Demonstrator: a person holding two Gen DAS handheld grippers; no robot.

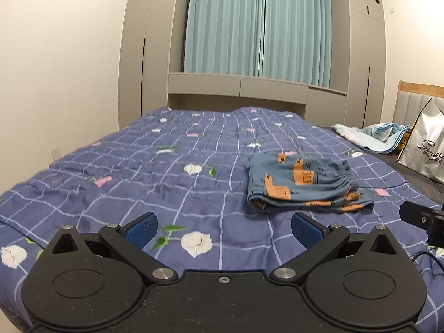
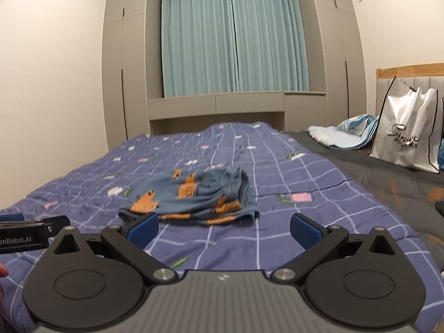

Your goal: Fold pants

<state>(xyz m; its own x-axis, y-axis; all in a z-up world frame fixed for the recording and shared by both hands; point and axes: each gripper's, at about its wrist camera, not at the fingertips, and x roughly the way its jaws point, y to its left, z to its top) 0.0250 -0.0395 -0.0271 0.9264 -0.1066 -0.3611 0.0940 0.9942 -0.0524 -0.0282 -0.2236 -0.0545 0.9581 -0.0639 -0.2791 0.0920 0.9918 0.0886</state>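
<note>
Blue pants with orange print (image 1: 302,184) lie folded into a small flat stack on the purple checked quilt (image 1: 138,172), elastic waistband to the right. My left gripper (image 1: 223,230) is open, nearer than the pants and to their left, with nothing between its blue pads. In the right wrist view the same pants (image 2: 194,197) lie just ahead and left of centre. My right gripper (image 2: 223,230) is open and empty over the quilt (image 2: 291,222), its left pad close to the stack's near edge. Part of the right gripper (image 1: 424,219) shows at the left wrist view's right edge.
A white shopping bag (image 2: 408,136) and crumpled light blue cloth (image 2: 347,133) sit by the headboard at the right, on a dark grey sheet (image 2: 388,183). Grey wardrobes and teal curtains (image 1: 258,25) stand beyond the bed. The left gripper's body (image 2: 25,231) shows at the right wrist view's left edge.
</note>
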